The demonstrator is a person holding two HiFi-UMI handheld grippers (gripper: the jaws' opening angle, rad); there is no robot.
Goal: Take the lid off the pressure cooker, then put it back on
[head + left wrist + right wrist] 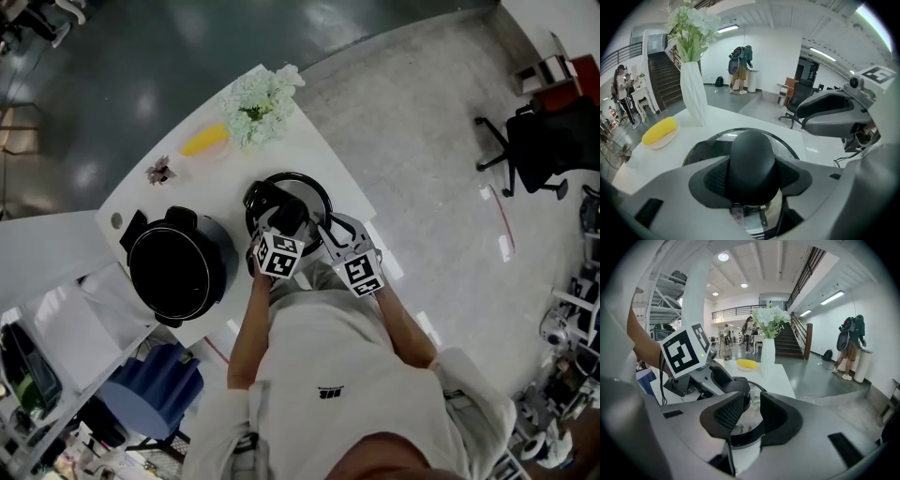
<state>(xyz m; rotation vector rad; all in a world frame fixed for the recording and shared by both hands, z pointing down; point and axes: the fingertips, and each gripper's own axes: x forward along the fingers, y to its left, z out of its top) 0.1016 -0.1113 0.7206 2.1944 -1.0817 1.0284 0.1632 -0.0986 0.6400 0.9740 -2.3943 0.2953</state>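
The pressure cooker's lid (pixel 314 192), steel with a black rim, lies flat on the white table (pixel 328 159), to the right of the black cooker pot (pixel 178 267), which stands uncovered. My left gripper (pixel 281 217) reaches down onto the lid's middle. In the left gripper view its pads (pixel 715 176) sit against both sides of the round black knob (pixel 752 159), shut on it. My right gripper (pixel 323 230) hovers at the lid's near right edge. Its jaws (pixel 752 413) stand a little apart over the lid's rim (pixel 747 439), pressing on nothing.
A white vase of pale flowers (pixel 262 103) and a yellow thing on a small plate (pixel 204 141) stand at the table's far end. The table's right edge (pixel 370 211) runs close to the lid. An office chair (pixel 539 141) is off to the right. People stand in the background.
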